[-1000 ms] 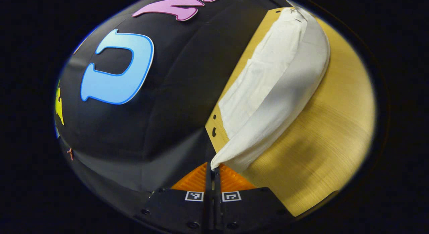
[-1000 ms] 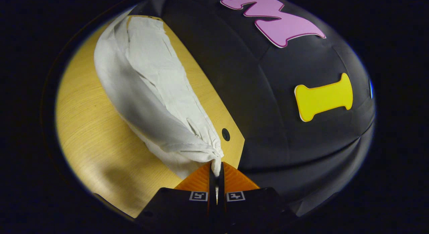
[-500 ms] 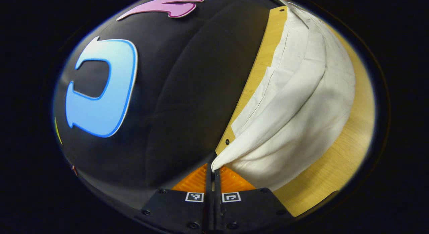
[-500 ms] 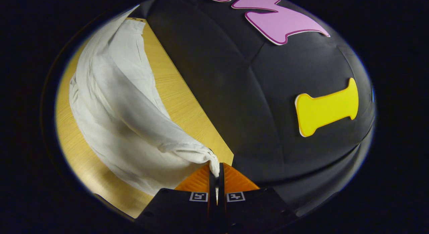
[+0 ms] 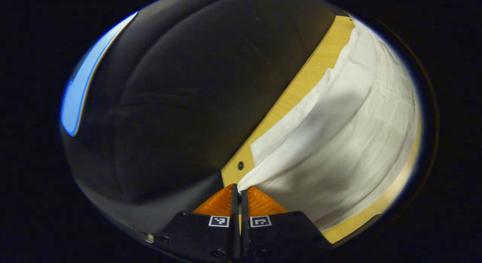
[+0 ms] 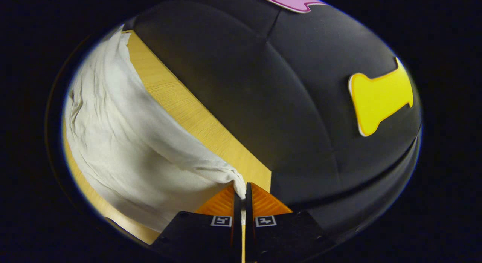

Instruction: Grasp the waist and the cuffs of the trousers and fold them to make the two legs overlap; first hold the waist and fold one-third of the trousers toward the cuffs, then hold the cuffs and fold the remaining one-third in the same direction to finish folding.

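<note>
Pinching opposite ends of white trousers (image 5: 339, 142), the left gripper (image 5: 238, 190) and right gripper (image 6: 241, 189) clamped the cloth, apparently carrying one leg across the wooden table (image 6: 196, 116).

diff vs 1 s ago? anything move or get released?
Both grippers carried the trousers on across the table: the raised cloth spreads wider in each view and covers more wood, while the wall has slid up and away. Nothing was let go. The left gripper and right gripper stay shut on pinched cloth edges.
</note>
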### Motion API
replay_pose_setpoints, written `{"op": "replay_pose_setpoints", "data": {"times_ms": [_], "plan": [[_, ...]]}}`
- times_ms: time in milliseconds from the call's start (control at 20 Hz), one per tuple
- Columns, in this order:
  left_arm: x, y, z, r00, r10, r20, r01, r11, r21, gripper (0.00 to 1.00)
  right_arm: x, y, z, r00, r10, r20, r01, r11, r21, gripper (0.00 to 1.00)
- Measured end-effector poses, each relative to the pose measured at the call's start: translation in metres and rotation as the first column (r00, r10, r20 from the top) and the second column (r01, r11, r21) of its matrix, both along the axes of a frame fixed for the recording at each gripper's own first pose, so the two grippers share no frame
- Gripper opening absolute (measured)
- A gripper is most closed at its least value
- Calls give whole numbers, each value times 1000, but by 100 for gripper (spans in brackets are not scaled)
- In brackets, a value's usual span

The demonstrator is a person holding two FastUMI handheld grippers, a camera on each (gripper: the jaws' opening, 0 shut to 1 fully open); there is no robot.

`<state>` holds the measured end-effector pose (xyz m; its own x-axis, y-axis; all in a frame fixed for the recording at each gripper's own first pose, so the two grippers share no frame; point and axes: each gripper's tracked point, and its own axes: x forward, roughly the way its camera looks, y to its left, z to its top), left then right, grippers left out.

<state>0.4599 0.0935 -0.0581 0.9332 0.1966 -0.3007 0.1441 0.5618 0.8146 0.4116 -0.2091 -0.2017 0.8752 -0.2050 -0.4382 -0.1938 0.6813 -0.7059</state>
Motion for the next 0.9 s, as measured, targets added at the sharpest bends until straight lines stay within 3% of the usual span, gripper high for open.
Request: {"op": "replay_pose_setpoints", "data": {"times_ms": [100, 250, 350, 500, 650, 750, 900], "plan": [[-11, -23, -19, 1000, 12, -28, -14, 998, -64, 9, -12, -2, -11, 998, -30, -55, 35, 996, 87, 20], [-20, -23, -26, 1000, 28, -8, -28, 989, -143, 79, -27, 0, -5, 995, -83, -54, 95, 956, 276, 97], [-34, -19, -4, 998, 41, 57, -27, 974, -225, 96, -39, -4, 6, 984, -175, -38, 173, 871, 459, 98], [-67, -5, 37, 983, 96, 158, -35, 935, -352, 96, -54, -22, 25, 941, -338, -11, 245, 659, 711, 98], [-109, -2, 63, 972, 141, 188, -36, 880, -474, 96, -66, -48, 29, 869, -495, -20, 290, 475, 831, 98], [-138, -2, 76, 964, 171, 203, -32, 834, -551, 96, -62, -58, 10, 829, -555, -68, 328, 384, 863, 98], [-186, 1, 92, 956, 212, 204, -38, 776, -629, 96, -63, -68, -12, 793, -602, -98, 348, 314, 883, 98]]}}
